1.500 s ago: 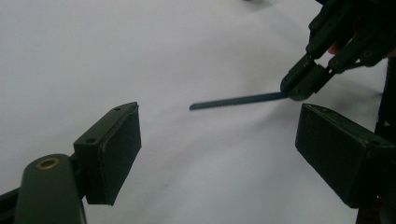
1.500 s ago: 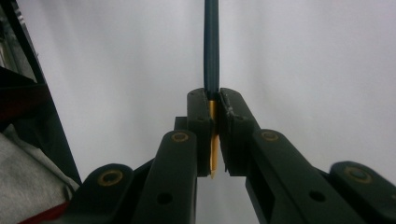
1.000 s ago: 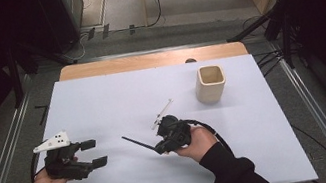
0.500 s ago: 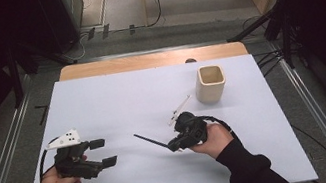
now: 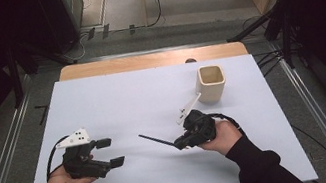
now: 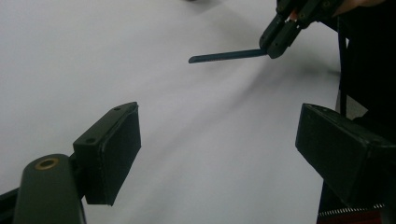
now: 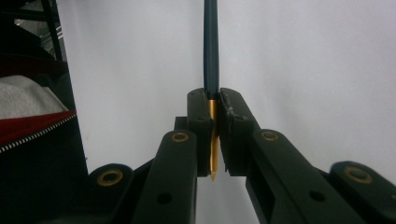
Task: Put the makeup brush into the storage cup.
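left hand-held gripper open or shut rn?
Open. In the left gripper view its two black pads stand wide apart with bare table between them; the high view shows the left hand-held gripper holding nothing.

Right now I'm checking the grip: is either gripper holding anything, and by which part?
The right gripper is shut on the pen at its gold tip end; the dark barrel sticks out. The left gripper is open, holding nothing.

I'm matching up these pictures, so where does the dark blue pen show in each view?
High view: pen at centre, sticking left from the right gripper.
Left gripper view: upper middle, held by the far gripper.
Right gripper view: top centre, gold tip between the shut jaws.
Shared landmark: the white tabletop.
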Demonstrator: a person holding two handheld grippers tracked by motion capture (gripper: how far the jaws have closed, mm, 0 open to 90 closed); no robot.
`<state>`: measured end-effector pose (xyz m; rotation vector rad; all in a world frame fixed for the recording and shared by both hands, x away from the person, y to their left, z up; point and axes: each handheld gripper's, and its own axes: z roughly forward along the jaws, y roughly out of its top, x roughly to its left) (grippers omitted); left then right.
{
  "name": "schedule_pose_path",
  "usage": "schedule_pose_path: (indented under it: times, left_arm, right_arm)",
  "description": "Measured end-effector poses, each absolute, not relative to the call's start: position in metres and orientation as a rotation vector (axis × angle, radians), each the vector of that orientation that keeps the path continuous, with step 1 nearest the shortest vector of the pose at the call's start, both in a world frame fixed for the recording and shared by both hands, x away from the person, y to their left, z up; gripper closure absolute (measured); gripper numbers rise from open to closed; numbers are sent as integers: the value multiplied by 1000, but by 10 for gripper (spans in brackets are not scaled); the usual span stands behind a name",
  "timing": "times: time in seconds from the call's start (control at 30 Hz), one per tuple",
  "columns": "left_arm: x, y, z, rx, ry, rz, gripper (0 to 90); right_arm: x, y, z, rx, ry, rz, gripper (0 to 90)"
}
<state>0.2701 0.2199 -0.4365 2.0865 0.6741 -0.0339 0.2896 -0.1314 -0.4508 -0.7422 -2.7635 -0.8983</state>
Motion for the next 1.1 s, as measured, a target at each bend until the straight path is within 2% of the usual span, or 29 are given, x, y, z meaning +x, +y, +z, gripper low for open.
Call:
schedule_pose_path:
  times: [0.5,0.9,1.1]
  left_arm:
    - [280,195,-429,2169,601,-105,167]
    - [292,176,-428,2195,557,-180,168]
    - [294,169,-430,2207,522,-170,210]
  right_arm:
    - [290,-141,-449,-575,-2796,-865,850]
    - [286,-133,-450,-413,-2785,-869,851]
    - [290,-132,-449,-390,-2799,-848,850]
